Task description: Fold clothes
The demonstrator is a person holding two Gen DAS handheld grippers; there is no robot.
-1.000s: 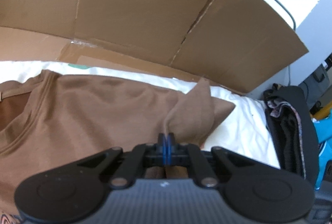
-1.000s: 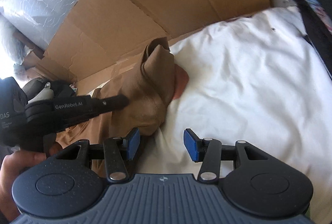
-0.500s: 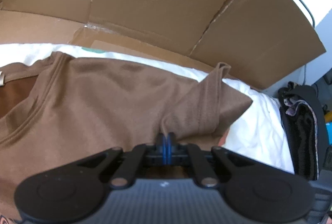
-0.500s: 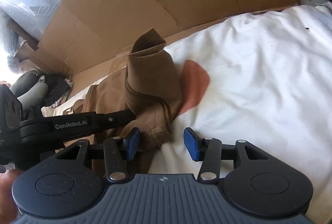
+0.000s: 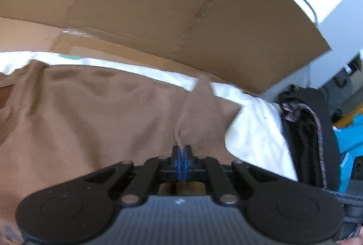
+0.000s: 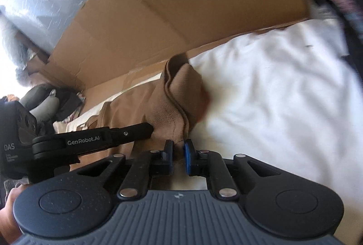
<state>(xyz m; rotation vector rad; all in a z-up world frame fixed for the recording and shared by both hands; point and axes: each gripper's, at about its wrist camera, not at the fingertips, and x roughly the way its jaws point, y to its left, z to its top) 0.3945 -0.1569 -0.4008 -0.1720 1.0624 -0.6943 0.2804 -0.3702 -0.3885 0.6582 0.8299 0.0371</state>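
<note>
A white sheet (image 6: pixel 272 90) covers the bed, with flattened cardboard (image 5: pixel 158 6) propped behind it across the upper part of both views. In the left wrist view, the left claw (image 5: pixel 182 155) at lower centre has its blue pads pressed together on a pinch of the brown shirt (image 5: pixel 90 113), and the cloth rises from that pinch into a peaked sleeve at centre frame. The rest of the shirt spreads out to the left of the frame over the sheet. In the right wrist view, the right claw (image 6: pixel 179 150) at lower centre has changed most: a second ago its pads stood wide apart beside the cloth, and now they have drawn in to a narrow gap around the hem of the same sleeve, though whether they grip it fully is hard to tell. Judging by this, both claws now have the sleeve, so it seems ready to be carried over the shirt's body as a fold.
</note>
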